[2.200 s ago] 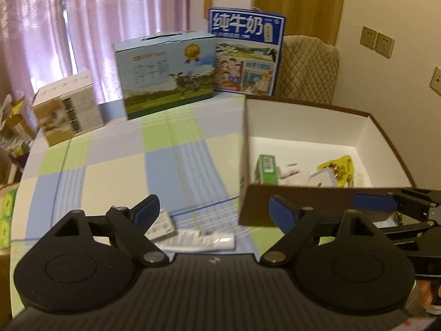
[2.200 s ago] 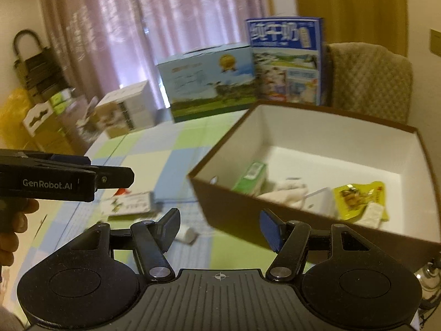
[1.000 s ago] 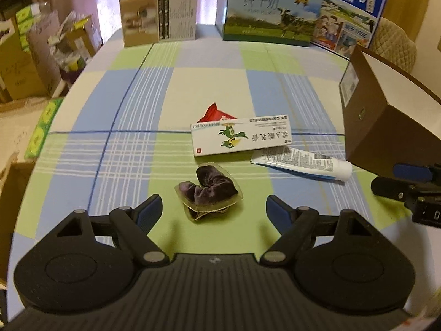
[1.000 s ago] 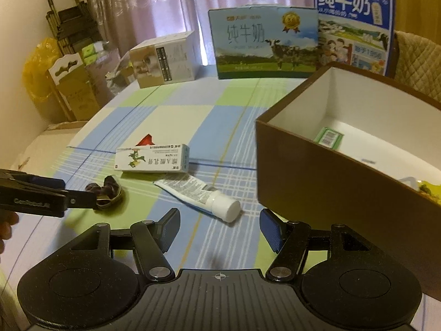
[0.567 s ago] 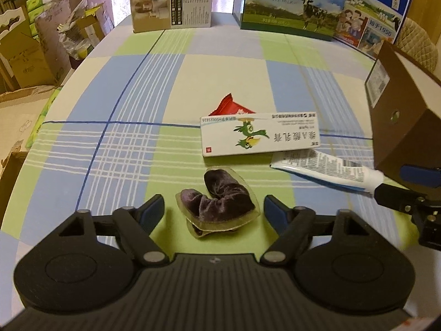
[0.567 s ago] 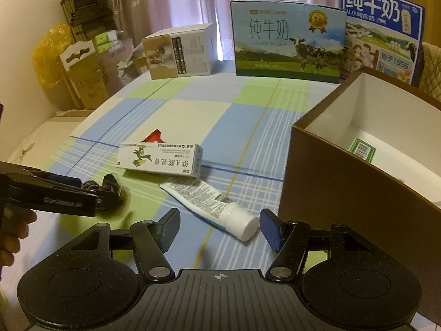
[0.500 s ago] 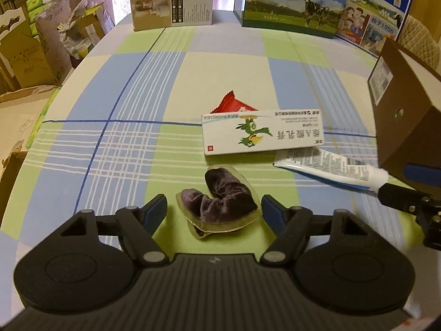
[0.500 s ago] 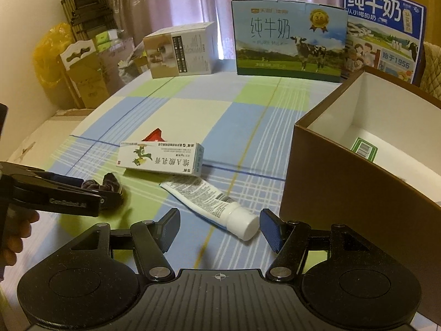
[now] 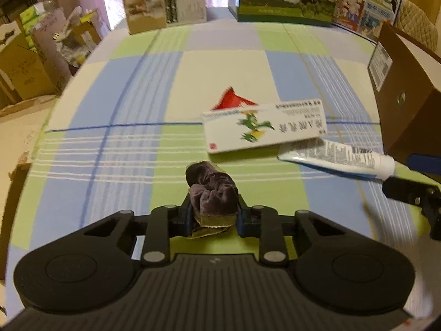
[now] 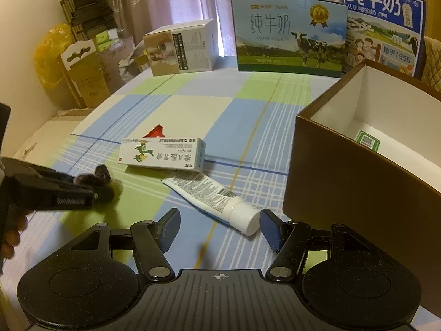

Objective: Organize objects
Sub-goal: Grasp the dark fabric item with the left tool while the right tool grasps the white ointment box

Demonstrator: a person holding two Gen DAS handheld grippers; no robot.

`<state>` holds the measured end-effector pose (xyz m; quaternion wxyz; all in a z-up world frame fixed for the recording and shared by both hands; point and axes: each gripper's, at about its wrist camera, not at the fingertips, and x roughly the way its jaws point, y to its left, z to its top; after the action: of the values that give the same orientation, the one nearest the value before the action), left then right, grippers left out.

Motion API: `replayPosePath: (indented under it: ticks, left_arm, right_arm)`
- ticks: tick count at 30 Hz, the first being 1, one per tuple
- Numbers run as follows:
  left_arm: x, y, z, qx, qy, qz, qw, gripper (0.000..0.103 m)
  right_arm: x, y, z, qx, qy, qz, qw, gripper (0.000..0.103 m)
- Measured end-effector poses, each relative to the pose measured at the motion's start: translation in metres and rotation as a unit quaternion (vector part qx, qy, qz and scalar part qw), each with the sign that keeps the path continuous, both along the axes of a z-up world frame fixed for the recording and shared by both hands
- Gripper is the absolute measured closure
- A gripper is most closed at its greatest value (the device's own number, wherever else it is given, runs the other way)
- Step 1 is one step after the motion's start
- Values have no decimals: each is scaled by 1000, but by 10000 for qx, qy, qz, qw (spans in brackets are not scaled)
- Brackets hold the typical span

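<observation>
My left gripper [image 9: 212, 215] is shut on a purple velvet scrunchie in a clear packet [image 9: 212, 190], low over the checked tablecloth. In the right wrist view the scrunchie [image 10: 95, 178] pokes out of the left gripper's fingers at the left. A white medicine box with a green bird [image 9: 263, 129] [image 10: 162, 154] lies ahead, with a red wrapper [image 9: 230, 100] behind it. A white tube [image 9: 336, 158] [image 10: 212, 195] lies to its right. My right gripper [image 10: 219, 227] is open, its fingers either side of the tube's cap. The brown box [image 10: 336, 182] [image 9: 405, 99] stands at the right, white inside.
Two milk cartons [image 10: 289, 33] and a beige carton [image 10: 179, 51] stand along the table's far edge. A green packet [image 10: 366, 139] lies inside the brown box. Cardboard boxes and bags [image 10: 80, 63] crowd the floor to the left. A hand [image 10: 9, 237] holds the left gripper.
My left gripper closed on the scrunchie packet, which now sits pinched between its fingers. My right gripper crept closer to the tube's cap and stays open.
</observation>
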<state>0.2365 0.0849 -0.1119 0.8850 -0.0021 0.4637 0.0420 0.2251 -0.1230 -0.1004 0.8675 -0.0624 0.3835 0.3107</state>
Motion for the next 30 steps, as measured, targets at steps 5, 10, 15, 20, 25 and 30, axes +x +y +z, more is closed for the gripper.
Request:
replayPosePath:
  ticks: [5, 10, 15, 20, 25, 30]
  left_arm:
    - [-5, 22, 20, -77, -141, 399, 9991, 78]
    - [-8, 46, 29, -209, -156, 748, 9969, 78]
    - [-7, 61, 31, -292, -143, 956, 9949, 78]
    - [-7, 74, 32, -380, -153, 1148, 9925, 78]
    - [-6, 78, 31, -437, -130, 1193, 9918, 78]
    - [-4, 76, 28, -419, -56, 1168, 9923, 78]
  right_arm:
    - [-3, 10, 0, -58, -70, 144, 9999, 42]
    - [-6, 40, 4, -338, -530, 648, 9959, 42]
    - [-4, 78, -1, -915, -1297, 1404, 9773, 42]
    - [4, 107, -13, -1379, -1740, 2034, 9536, 42]
    - [10, 133, -32, -1942, -1929, 2613, 9256, 42]
    - [20, 148, -56, -2566, -2026, 2815, 9021, 42]
